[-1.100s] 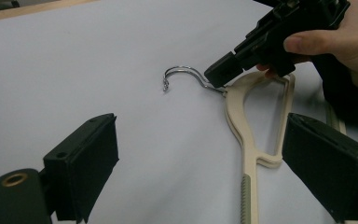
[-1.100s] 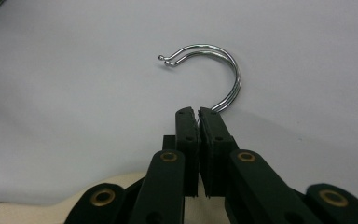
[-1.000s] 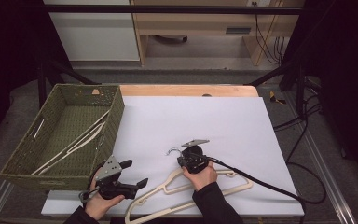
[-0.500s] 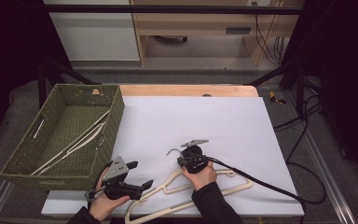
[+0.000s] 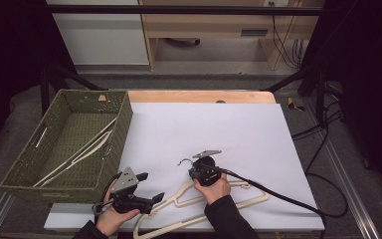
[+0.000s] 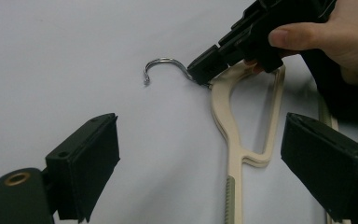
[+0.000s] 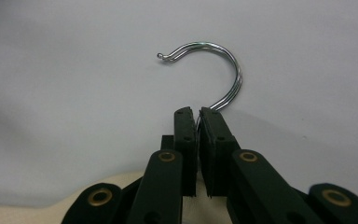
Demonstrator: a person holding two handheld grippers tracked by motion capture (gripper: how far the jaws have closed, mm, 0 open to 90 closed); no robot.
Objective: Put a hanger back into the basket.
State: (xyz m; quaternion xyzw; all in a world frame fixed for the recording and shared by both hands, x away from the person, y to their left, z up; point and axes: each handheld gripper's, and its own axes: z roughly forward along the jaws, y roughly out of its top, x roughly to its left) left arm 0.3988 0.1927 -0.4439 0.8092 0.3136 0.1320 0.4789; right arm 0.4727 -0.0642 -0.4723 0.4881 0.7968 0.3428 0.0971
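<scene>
At the near edge of the white table sheet (image 5: 238, 129), the left gripper (image 5: 154, 199) lies low in the person's left hand (image 5: 110, 219), its black jaws spread wide with nothing between them, just beside the cream plastic clothes hangers (image 5: 199, 206) lying flat on the sheet. A little farther in, the right gripper (image 5: 195, 172) has its jaws pressed together, pinching the silver metal hook (image 7: 223, 70) at its base. Farther left, the green woven basket (image 5: 124, 124) holds more cream hangers (image 5: 79, 154).
</scene>
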